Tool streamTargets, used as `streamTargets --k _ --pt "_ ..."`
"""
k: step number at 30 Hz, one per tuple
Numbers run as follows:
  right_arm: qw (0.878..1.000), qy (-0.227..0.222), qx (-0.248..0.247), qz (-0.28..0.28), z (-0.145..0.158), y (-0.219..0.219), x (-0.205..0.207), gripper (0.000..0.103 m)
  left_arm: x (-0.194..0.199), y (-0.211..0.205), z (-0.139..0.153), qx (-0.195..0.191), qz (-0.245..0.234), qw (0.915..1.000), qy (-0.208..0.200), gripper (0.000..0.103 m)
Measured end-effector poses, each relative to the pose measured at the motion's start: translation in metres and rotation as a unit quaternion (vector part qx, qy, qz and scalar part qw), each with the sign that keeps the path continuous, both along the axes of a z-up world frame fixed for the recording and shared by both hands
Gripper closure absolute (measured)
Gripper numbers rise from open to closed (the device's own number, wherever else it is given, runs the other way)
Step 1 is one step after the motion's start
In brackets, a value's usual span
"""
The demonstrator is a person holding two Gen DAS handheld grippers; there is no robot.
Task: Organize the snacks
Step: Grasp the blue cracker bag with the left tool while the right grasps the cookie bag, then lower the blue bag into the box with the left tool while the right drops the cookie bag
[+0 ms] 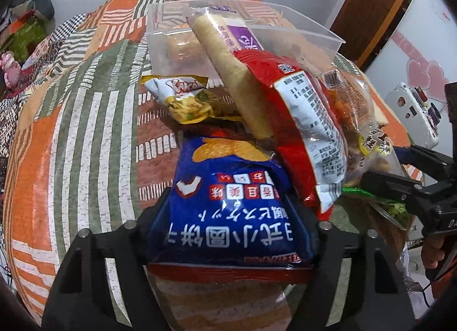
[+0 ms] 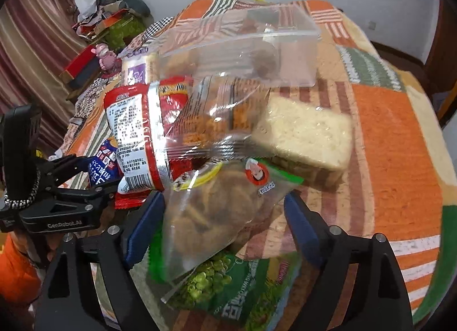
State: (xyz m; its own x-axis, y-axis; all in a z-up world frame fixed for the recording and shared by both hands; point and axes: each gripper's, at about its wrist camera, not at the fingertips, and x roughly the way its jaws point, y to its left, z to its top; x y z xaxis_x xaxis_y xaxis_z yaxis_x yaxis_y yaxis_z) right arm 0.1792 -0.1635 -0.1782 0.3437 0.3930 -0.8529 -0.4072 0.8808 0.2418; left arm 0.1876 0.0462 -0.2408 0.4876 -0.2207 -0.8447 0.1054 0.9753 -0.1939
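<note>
My left gripper (image 1: 230,211) is shut on a blue snack bag (image 1: 228,202) with white lettering, held over the patterned tablecloth. My right gripper (image 2: 222,208) is open, its blue-padded fingers either side of a clear bag of brown snacks (image 2: 211,217); it also shows in the left wrist view (image 1: 394,185). A red-and-white packet (image 1: 302,119) leans on a long wafer pack (image 1: 228,74) that rests against a clear plastic bin (image 1: 228,25). The bin (image 2: 242,45) holds small buns. A wrapped rice cake block (image 2: 308,134) lies right of the pile.
A yellow-and-white noodle snack bag (image 1: 182,97) lies left of the pile. A green pea bag (image 2: 228,288) lies under the right gripper. The orange, green and white cloth (image 1: 71,131) covers a round table. A white appliance (image 1: 411,111) stands to the right, clutter to the far left.
</note>
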Motion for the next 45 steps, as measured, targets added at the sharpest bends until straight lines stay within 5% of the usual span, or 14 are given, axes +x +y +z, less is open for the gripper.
streamTargets --k 4,6,14,28,45 --pt "1.000 -0.003 0.007 0.005 0.001 0.001 -0.003 0.025 -0.005 -0.002 0.003 0.006 0.000 1.0000 -0.007 0.037" --pt "1.000 0.000 0.016 0.013 0.003 0.005 -0.002 0.039 -0.008 0.001 0.005 0.007 0.004 0.9999 -0.007 0.038" --pt "1.000 -0.019 0.016 0.004 0.011 0.002 -0.006 0.050 -0.021 0.025 0.014 0.017 0.041 0.9989 -0.012 0.039" --pt "0.997 -0.076 0.019 -0.024 0.046 -0.021 -0.017 0.051 -0.041 0.034 0.073 0.028 0.059 0.9940 -0.087 0.039" --pt "0.986 -0.161 0.028 -0.031 0.098 -0.012 0.014 0.051 -0.008 0.019 0.128 0.036 0.048 0.9859 -0.156 0.039"
